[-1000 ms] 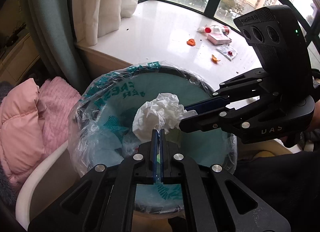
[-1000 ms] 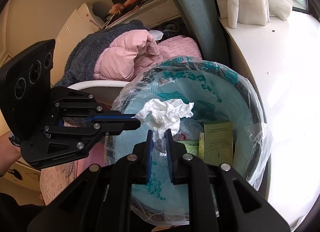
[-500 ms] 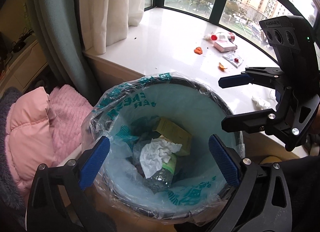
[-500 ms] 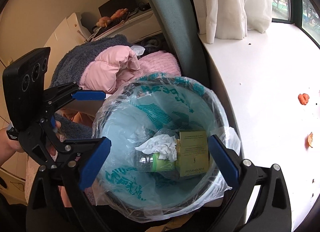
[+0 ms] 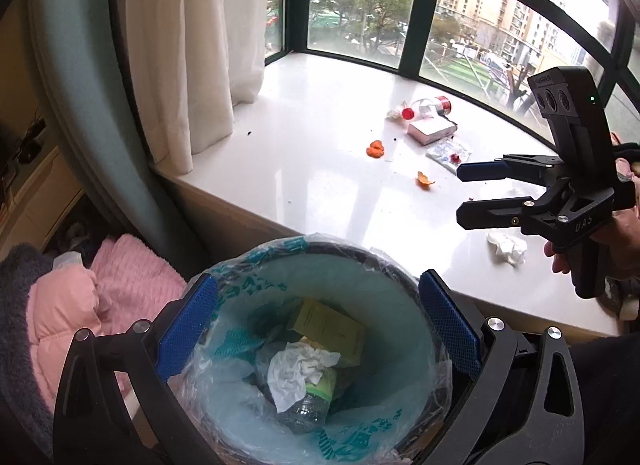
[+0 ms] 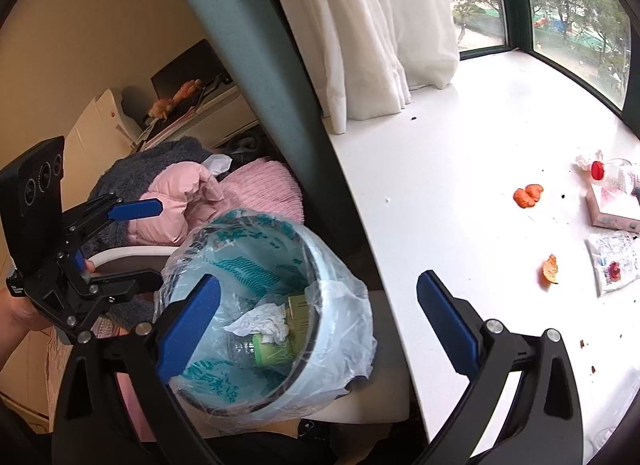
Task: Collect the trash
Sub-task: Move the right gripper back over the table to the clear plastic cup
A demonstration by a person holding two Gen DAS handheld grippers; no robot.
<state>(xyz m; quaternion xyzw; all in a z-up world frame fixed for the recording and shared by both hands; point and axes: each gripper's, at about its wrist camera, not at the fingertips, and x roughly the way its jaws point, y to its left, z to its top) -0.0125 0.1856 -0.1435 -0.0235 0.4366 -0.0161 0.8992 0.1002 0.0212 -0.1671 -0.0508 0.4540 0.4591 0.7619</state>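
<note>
Left gripper [image 5: 318, 333]: black plastic frame, blue cross-hatched pads, spread wide and empty above the bin.
Right gripper [image 6: 318, 329]: same build, spread wide, holding nothing, beside the sill edge.
Bin [image 5: 394, 277]: round, dark rim, lined with a thin, crinkled clear bag printed in teal; stands below the sill edge.
Inside the bin: crumpled white tissue [image 5: 298, 371] on top of a clear plastic bottle with a green label [image 5: 320, 385], beside a flat yellow-green carton [image 5: 330, 329].
Sill [image 5: 320, 153]: smooth, glossy white stone, curved along the bay window, speckled with dark crumbs.
Trash on the sill: two curled orange peels [image 5: 376, 149] [image 5: 425, 180], a flat pink box [image 5: 432, 131], a clear bottle with red cap [image 5: 424, 108] lying on its side just behind the box, a crinkled plastic packet [image 5: 448, 153], and a wadded tissue [image 5: 507, 247] near the front edge.
Room: sheer white curtain [image 5: 200, 45] hanging in folds, grey-green drape [image 6: 256, 65], dark window frames.
Beside the bin: puffy pink jacket [image 6: 180, 201], ribbed pink knit and dark fuzzy fleece piled together.
</note>
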